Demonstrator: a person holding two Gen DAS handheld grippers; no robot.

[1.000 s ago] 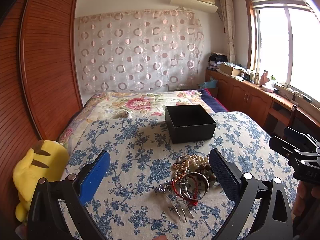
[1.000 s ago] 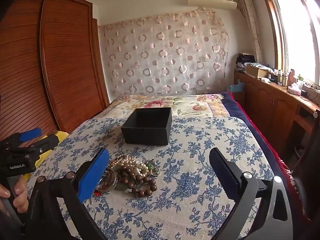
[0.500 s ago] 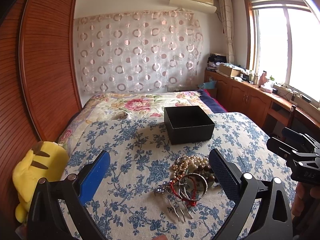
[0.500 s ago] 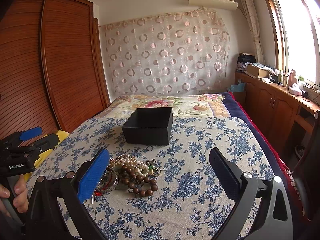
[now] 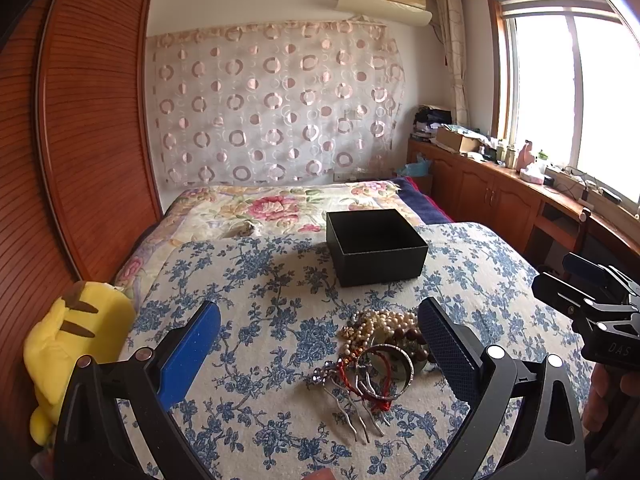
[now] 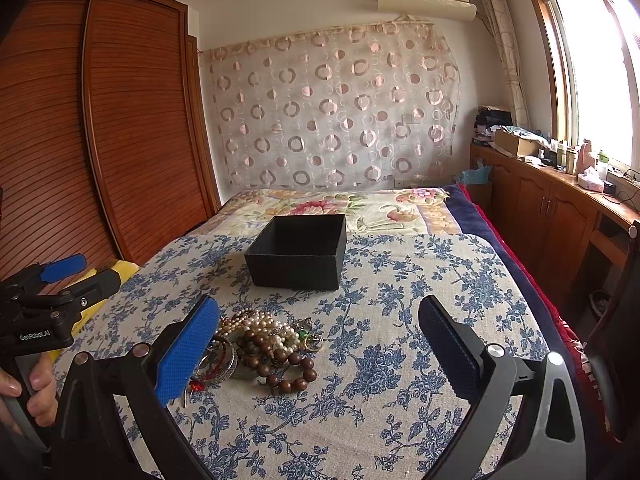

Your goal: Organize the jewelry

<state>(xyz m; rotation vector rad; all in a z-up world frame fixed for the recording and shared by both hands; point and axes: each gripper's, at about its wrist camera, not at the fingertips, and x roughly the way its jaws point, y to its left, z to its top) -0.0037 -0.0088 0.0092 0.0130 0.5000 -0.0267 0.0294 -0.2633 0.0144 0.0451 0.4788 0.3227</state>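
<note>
A pile of jewelry (image 5: 380, 344) lies on the blue-flowered cloth: pearl strands, brown wooden beads (image 6: 280, 360), metal bangles (image 5: 390, 364), a red cord and a silver hair comb (image 5: 352, 412). An open, empty black box (image 5: 376, 244) stands behind the pile; it also shows in the right wrist view (image 6: 298, 252). My left gripper (image 5: 320, 352) is open and empty, above the near side of the pile. My right gripper (image 6: 316, 344) is open and empty, with the pile by its left finger.
A yellow plush toy (image 5: 76, 344) lies at the bed's left edge by the wooden wardrobe (image 5: 80, 120). A wooden counter with clutter (image 5: 520, 184) runs along the right under the window. A flowered quilt (image 5: 280, 204) lies behind the box.
Both grippers have stayed open and nearly still. The left view has drifted slightly, with the jewelry pile and box a touch lower and closer.
</note>
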